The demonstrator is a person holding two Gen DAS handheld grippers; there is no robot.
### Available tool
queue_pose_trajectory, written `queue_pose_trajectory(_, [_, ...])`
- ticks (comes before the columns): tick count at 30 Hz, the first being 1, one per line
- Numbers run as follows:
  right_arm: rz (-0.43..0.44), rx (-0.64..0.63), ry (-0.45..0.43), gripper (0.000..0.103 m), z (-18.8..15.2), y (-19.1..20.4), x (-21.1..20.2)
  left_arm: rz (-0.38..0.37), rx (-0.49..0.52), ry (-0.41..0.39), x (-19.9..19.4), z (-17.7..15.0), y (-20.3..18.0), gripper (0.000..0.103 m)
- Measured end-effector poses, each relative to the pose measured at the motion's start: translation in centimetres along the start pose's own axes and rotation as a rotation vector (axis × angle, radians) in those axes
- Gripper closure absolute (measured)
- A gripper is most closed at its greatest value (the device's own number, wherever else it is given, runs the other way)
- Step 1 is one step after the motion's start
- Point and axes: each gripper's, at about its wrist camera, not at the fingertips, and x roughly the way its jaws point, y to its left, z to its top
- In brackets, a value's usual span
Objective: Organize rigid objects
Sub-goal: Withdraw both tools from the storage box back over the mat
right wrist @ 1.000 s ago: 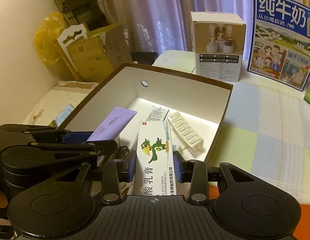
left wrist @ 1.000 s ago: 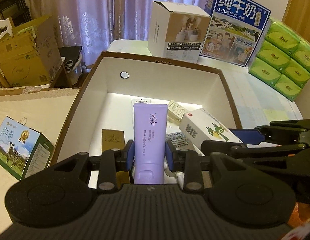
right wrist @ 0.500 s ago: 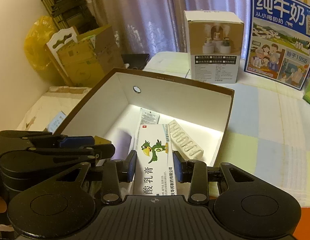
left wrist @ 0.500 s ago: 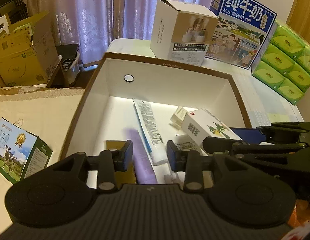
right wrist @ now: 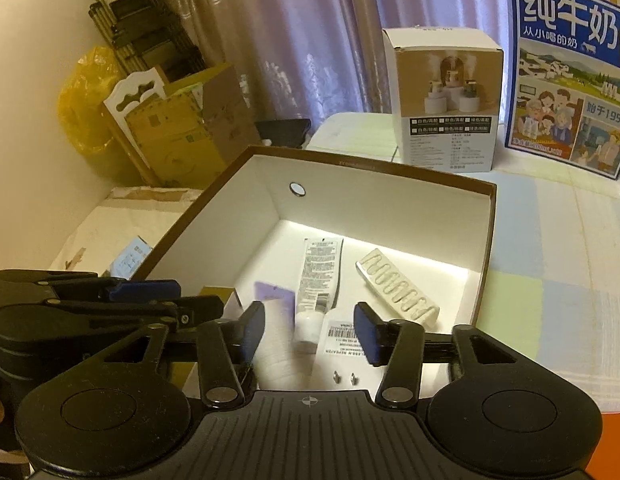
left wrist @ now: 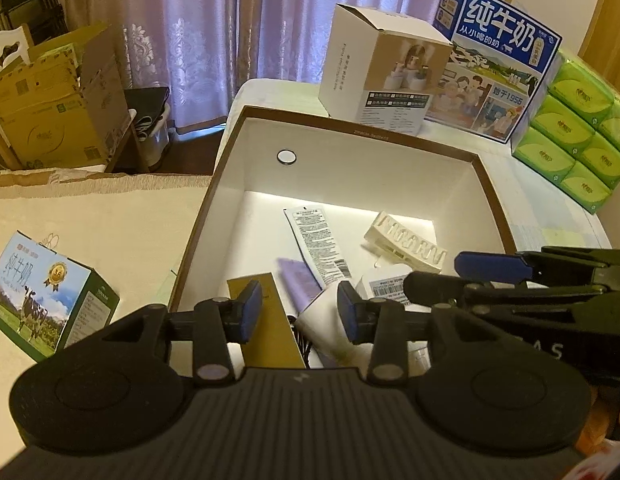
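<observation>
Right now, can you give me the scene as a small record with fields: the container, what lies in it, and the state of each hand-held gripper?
container: open brown box, white inside
contents: purple tube, blurred; white tube with printed text; white ridged piece; gold carton; barcode-labelled white item
left hand-held gripper: over the box, jaws opening, pads pressing on nothing
right hand-held gripper: over the box, jaws opening, pads pressing on nothing
outside the box: white product carton; blue milk carton

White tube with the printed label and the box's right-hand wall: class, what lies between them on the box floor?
The white ridged tray lies between the white tube and the right wall, seen in the right wrist view.
</observation>
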Motion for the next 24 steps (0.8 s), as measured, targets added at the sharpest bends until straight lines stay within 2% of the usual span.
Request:
queue_pose_trajectory(14, [-0.016,-0.026,0.012,0.049,-1.3,0.3,-1.4,-0.013,0.009,-0.023,-1.9,-0.8,-0.5,0.059])
queue_pose_trajectory(24, [-0.027,-0.035,-0.007,0.048,-2.8,0.6,-4.2,-0.021,0.016,-0.080,-5.2,-2.1,-0.6,0.052])
